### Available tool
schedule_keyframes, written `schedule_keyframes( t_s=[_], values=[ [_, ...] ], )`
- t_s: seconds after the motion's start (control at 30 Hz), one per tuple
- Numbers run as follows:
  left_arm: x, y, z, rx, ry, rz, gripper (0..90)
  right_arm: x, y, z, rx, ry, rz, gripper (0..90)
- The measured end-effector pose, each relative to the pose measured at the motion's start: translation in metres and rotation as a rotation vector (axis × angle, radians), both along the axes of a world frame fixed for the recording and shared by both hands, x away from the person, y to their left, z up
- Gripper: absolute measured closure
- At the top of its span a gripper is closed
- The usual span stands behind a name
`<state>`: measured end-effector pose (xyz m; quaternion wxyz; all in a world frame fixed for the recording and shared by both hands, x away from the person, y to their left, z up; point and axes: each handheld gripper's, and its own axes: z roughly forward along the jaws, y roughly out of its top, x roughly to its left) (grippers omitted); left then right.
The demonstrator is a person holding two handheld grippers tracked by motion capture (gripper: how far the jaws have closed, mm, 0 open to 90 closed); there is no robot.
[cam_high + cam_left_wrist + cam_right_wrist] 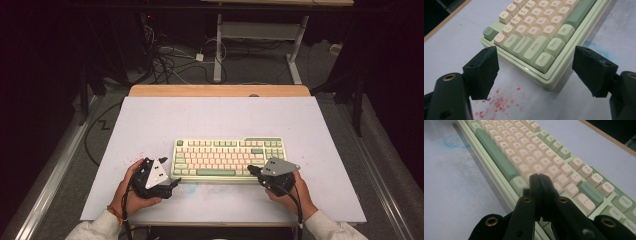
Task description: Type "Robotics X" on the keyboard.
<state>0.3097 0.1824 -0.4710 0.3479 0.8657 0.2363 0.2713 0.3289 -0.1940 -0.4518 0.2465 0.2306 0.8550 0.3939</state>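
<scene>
At far left of the high view, the person's left hand holds the left gripper low over the pale worktop, its tips aimed at the near left corner of the keyboard. In the left gripper view, the jaws of the left gripper stand spread wide apart and hold nothing; the corner of the keyboard bearing the Ctrl, Shift and Caps Lock keys lies ahead of and between them, touching neither pad. Red speckles mark the worktop just beside the left jaw, and a faint blue smudge lies near the right one.

At centre, the keyboard, cream and green, rests flat on the near half of the worktop, its long edge parallel to the person's side.

At right of the high view, the right hand carries the right gripper, topped by its grey three-cornered plate, at the near right part of the keyboard. In the right gripper view, the jaws of the right gripper are pressed together with nothing between them, their joined tips over the cream keys of the keyboard, just beyond the green space bar. Whether the tips touch a key cannot be told. A faint blue ring marks the worktop beside the keyboard.
</scene>
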Motion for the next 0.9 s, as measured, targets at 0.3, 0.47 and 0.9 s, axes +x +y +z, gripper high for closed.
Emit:
schedule_keyframes(
  t_s=[0.3, 0.47, 0.9],
  values=[
    [0.0, 0.0, 0.0, 0.001, 0.007, -0.004, 20.5, 0.022, 0.027, 0.004, -0.011, 0.005, 0.019, 90.0],
    [0.0, 0.001, -0.001, 0.006, 0.009, -0.004, 20.5, 0.035, 0.042, 0.002, -0.026, 0.019, 0.024, 90.0],
    [0.002, 0.0, -0.004, 0.039, 0.019, -0.006, 19.9, 0.062, 0.067, -0.01, -0.089, 0.048, 0.003, 90.0]
  ],
)
